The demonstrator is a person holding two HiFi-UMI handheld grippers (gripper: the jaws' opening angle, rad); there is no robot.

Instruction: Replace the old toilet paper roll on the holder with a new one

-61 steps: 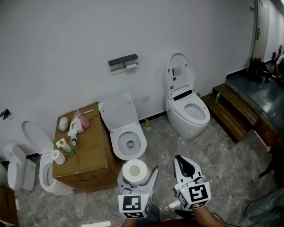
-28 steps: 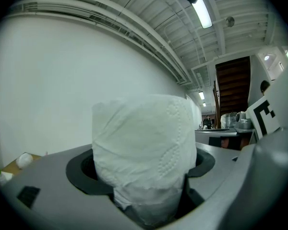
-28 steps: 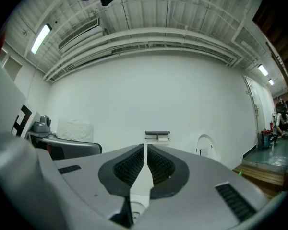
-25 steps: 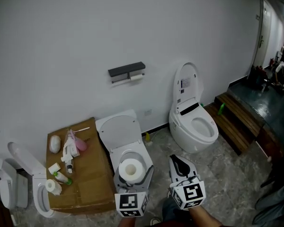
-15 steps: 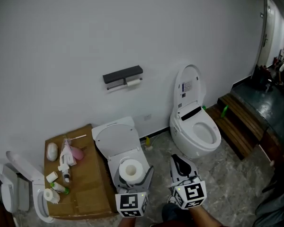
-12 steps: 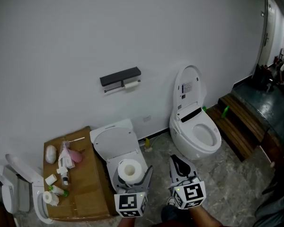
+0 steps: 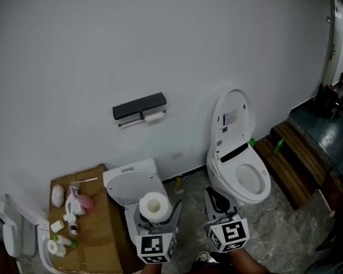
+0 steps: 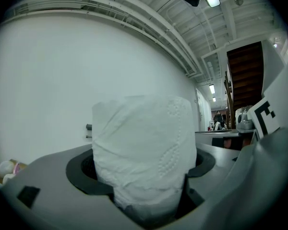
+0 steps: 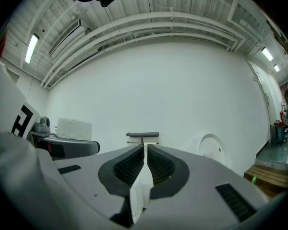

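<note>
Low at the far left, a brown cardboard box [image 7: 97,210] served as a stand. Small white bottles [image 7: 62,240] and a pink item [image 7: 83,201] lay on its closed top, and whatever it held inside could not be seen. Just beside it stood a white lidded toilet [image 7: 126,182] with the lid raised, its bowl mostly hidden behind the left gripper [image 7: 158,210]. That gripper was clamped on the new white toilet paper roll [image 8: 143,152], held upright with the core hole upward, probably so it could be carried without unwinding. Above, on the white wall, the dark grey paper holder [image 7: 139,105] carried the small, nearly spent old roll [image 7: 154,117], well apart from both grippers. The right gripper [image 7: 216,196] had its jaws closed together on nothing, likely left free to pull the old roll off. Farther right, a second white toilet [image 7: 240,173] stood open, its bowl apparently empty.
</note>
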